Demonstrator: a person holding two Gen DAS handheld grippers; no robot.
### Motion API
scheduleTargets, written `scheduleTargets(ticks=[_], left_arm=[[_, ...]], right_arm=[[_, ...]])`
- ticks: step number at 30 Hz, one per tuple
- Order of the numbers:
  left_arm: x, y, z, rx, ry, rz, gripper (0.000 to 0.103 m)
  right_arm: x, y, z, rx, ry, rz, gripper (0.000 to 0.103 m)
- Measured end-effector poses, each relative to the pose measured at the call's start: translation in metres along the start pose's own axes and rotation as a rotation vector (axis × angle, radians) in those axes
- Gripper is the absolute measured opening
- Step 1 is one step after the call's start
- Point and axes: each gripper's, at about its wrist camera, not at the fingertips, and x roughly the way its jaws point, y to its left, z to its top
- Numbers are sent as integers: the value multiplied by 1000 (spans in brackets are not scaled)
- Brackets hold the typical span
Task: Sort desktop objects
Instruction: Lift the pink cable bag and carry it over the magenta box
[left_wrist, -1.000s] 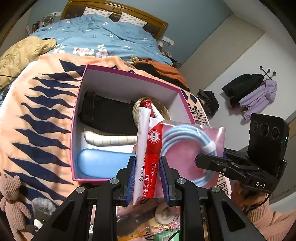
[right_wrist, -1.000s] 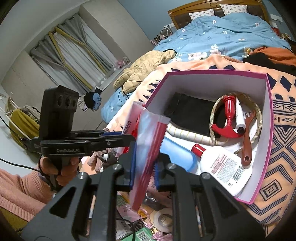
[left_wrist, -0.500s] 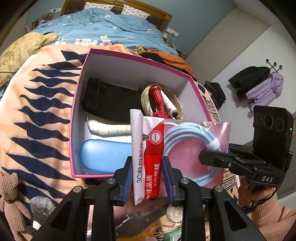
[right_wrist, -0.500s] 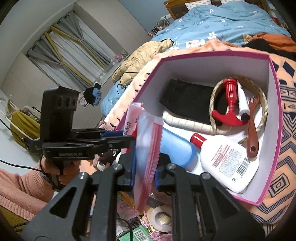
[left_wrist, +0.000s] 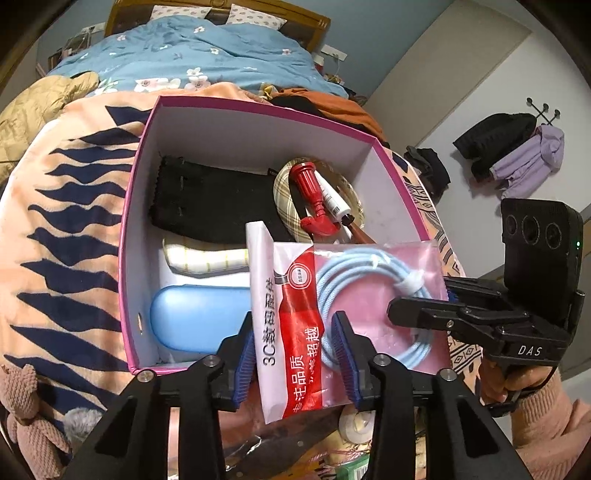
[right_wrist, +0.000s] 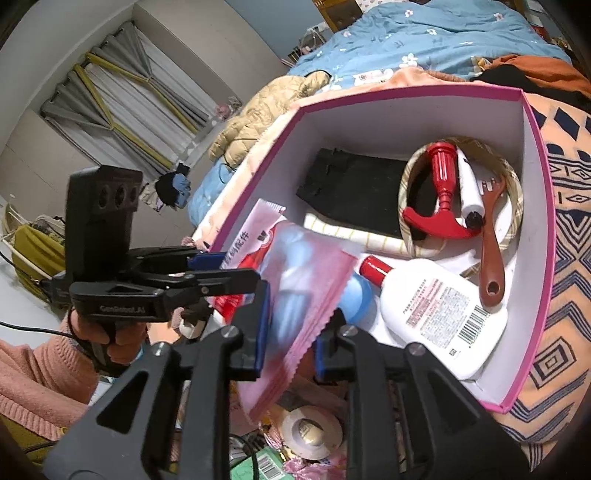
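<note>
Both grippers had sunk toward the pink box (left_wrist: 258, 110), jaws opening. Cable packet (left_wrist: 351, 306) lay between the pads of left gripper (left_wrist: 295, 354) and right gripper (right_wrist: 291, 332), unpinched. Packet hung over the box's near edge, long axis spanning the two, left gripper nearer the printed end.

We see both views evenly lit by soft indoor light, with no hard shadows. The box (left_wrist: 258, 140) has pale inner walls that look bright, dimmer along its near wall. The packet (right_wrist: 306, 280) is blurred in the right wrist view, sharp in the left, with mild sheen on its plastic. Fisheye bending curves the edges, and the corners go black.
</note>
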Motion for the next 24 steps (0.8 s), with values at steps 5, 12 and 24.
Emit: scheduleTargets(ticks=[5, 12, 24], left_arm=[[0, -1, 1, -7, 0, 6, 34], [1, -2, 1, -16, -1, -3, 31], [-10, 7, 15, -60, -46, -37, 24]], right_arm=[[-4, -2, -6, 9, 8, -25, 33], [-12, -8, -15, 34, -4, -46, 30], [-18, 2, 13, -50, -54, -60, 22]])
